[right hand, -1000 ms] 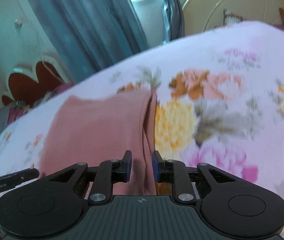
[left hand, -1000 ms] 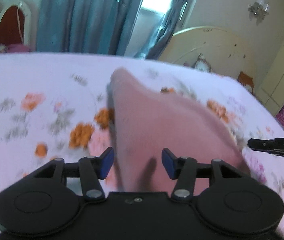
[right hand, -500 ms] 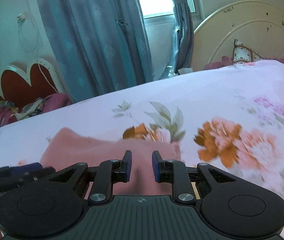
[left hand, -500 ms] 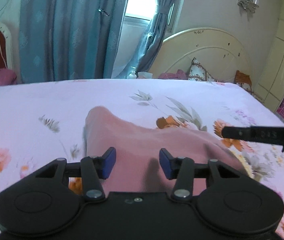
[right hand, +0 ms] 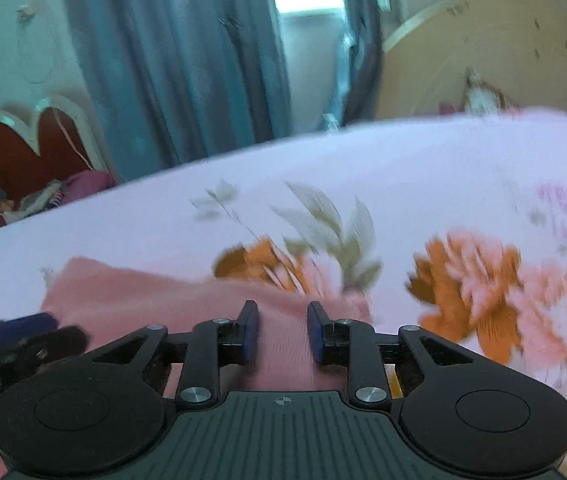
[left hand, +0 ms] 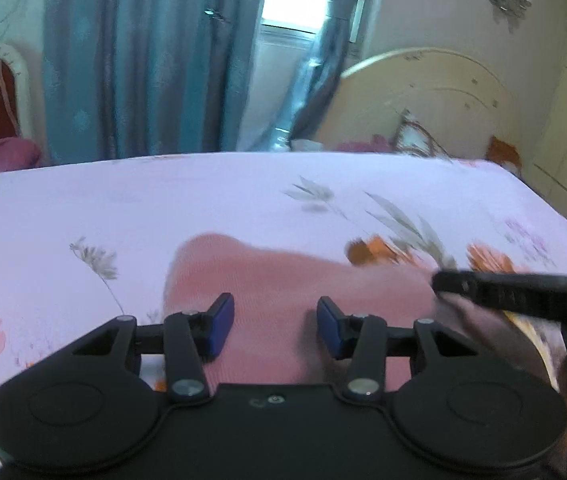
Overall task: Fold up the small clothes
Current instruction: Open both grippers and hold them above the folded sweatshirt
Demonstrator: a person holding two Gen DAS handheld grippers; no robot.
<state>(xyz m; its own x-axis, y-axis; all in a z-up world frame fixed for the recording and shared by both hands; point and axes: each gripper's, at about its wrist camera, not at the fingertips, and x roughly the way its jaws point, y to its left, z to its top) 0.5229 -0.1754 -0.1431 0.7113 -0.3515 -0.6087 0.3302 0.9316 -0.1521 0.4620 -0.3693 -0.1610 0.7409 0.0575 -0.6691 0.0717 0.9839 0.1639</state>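
Left wrist view: the left tool [left hand: 275,326] hangs released over the pink cloth [left hand: 283,280], pads clear of it. Moments ago the cloth stood raised; now it lies flat on the floral bed [left hand: 163,200], so this fold looks laid down. Right wrist view: the right tool [right hand: 281,330] is opening, cloth [right hand: 163,300] beneath it and spreading left, apparently let go.
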